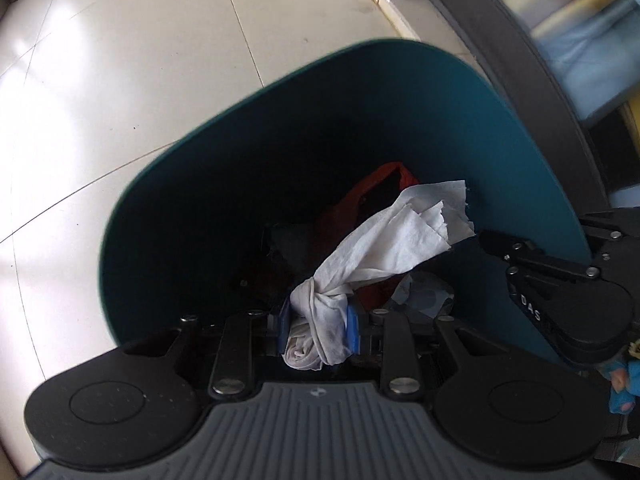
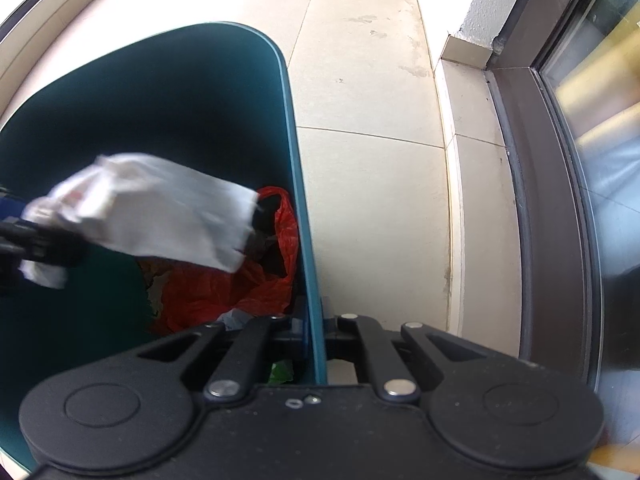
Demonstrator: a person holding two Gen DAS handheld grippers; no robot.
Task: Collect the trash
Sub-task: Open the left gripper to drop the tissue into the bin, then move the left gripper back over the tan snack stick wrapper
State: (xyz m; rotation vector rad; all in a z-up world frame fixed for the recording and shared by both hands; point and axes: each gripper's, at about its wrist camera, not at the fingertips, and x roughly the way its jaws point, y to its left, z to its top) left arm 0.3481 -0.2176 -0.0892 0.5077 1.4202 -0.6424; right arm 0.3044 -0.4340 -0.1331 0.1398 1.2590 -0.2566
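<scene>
A dark teal trash bin point(image 1: 500, 128) fills both views point(image 2: 292, 128). My left gripper point(image 1: 318, 326) is shut on a crumpled white tissue point(image 1: 384, 244) and holds it over the bin's opening; the tissue also shows blurred in the right wrist view point(image 2: 160, 208). A red plastic bag point(image 2: 240, 288) and other scraps lie at the bin's bottom; the bag also shows in the left wrist view point(image 1: 384, 176). My right gripper point(image 2: 314, 330) is shut on the bin's right rim; it shows at the right of the left wrist view point(image 1: 560, 288).
Pale tiled floor point(image 2: 360, 80) surrounds the bin. A dark metal door frame with glass point(image 2: 560, 200) stands to the right, with a low tiled step point(image 2: 460, 200) before it. A green scrap point(image 2: 282, 372) lies near the right gripper.
</scene>
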